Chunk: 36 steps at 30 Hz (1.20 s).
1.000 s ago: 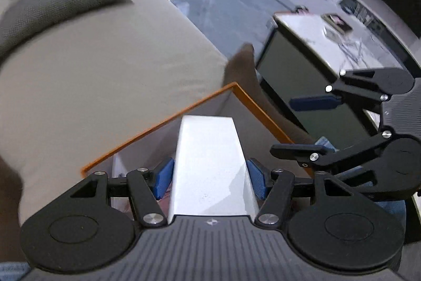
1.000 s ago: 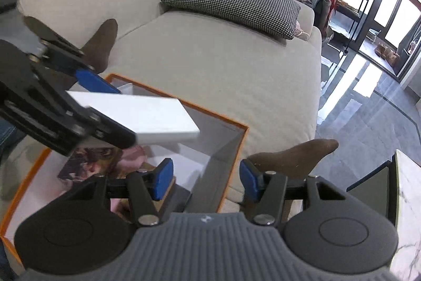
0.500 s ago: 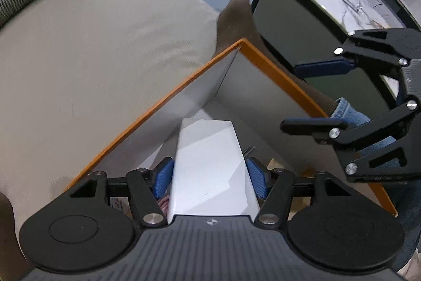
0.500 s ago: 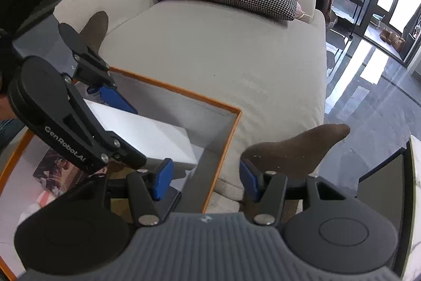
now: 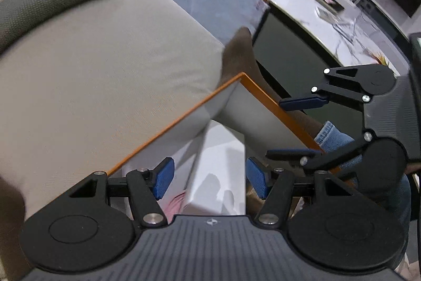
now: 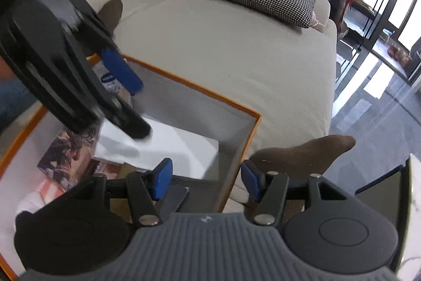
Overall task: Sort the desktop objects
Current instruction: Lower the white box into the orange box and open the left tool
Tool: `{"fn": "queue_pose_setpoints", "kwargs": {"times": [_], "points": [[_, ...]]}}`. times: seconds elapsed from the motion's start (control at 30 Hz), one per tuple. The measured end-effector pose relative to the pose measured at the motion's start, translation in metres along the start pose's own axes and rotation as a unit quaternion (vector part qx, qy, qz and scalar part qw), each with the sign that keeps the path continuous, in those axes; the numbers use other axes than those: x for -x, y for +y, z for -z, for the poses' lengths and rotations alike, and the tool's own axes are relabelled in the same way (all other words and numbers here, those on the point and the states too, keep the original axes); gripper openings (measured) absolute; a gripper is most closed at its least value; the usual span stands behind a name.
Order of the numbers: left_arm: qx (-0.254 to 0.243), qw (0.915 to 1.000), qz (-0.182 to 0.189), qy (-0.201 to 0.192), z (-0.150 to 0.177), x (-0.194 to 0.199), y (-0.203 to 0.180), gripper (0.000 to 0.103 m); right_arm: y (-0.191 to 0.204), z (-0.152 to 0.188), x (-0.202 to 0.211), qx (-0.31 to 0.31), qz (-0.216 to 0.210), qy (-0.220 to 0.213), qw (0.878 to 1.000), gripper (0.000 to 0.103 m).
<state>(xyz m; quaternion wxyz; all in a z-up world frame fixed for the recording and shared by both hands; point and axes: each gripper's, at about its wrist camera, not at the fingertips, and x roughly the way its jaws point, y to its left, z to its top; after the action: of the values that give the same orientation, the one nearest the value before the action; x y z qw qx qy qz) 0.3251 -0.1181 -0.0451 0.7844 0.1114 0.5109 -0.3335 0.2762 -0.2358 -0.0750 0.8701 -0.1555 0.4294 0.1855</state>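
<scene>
White box [image 5: 218, 170] now loose in orange-rimmed box [image 5: 263, 94], left tongs [image 5: 209, 177] apart and steeply down-tilted; right tongs [image 6: 206, 179] apart, empty.

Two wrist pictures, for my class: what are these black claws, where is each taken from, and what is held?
A person holds a two-finger gripper in each hand; a camera on each looks along its jaws. One picture is from the left gripper, one from the right gripper. An orange box sits beside a sofa. A white box lies inside, beneath the left jaws, apparently not gripped. The right jaws are empty and have just been opening.
</scene>
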Motion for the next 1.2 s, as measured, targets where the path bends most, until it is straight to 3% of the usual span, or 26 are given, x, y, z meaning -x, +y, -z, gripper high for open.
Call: {"fn": "queue_pose_setpoints", "kwargs": {"times": [0.17,0.37,0.6,0.67,0.9,1.07,1.2], "points": [[0.005,0.9985,-0.048,-0.027,0.027,0.029,0.004,0.071,0.0,-0.009,0.013,0.0,0.011,-0.014,1.0,0.057],[0.016,0.9959,-0.064,-0.061,0.058,0.059,0.007,0.071,0.039,-0.021,0.016,0.083,-0.053,0.006,0.995,0.057],[0.072,0.9931,-0.047,-0.08,0.091,0.07,0.025,0.071,0.086,-0.018,-0.012,0.223,-0.056,0.051,0.972,0.057],[0.1,0.9914,-0.026,-0.08,0.099,0.067,0.035,0.071,0.092,-0.017,-0.02,0.258,-0.048,0.056,0.963,0.057],[0.138,0.9858,-0.013,-0.095,0.112,0.064,0.055,0.071,0.099,-0.018,-0.042,0.34,-0.05,0.068,0.937,0.058],[0.146,0.9839,-0.008,-0.103,0.118,0.064,0.062,0.071,0.09,-0.03,-0.044,0.324,-0.075,0.069,0.94,0.051],[0.154,0.9822,-0.003,-0.108,0.124,0.065,0.066,0.071,0.086,-0.044,-0.041,0.317,-0.069,0.066,0.943,0.038]]}}
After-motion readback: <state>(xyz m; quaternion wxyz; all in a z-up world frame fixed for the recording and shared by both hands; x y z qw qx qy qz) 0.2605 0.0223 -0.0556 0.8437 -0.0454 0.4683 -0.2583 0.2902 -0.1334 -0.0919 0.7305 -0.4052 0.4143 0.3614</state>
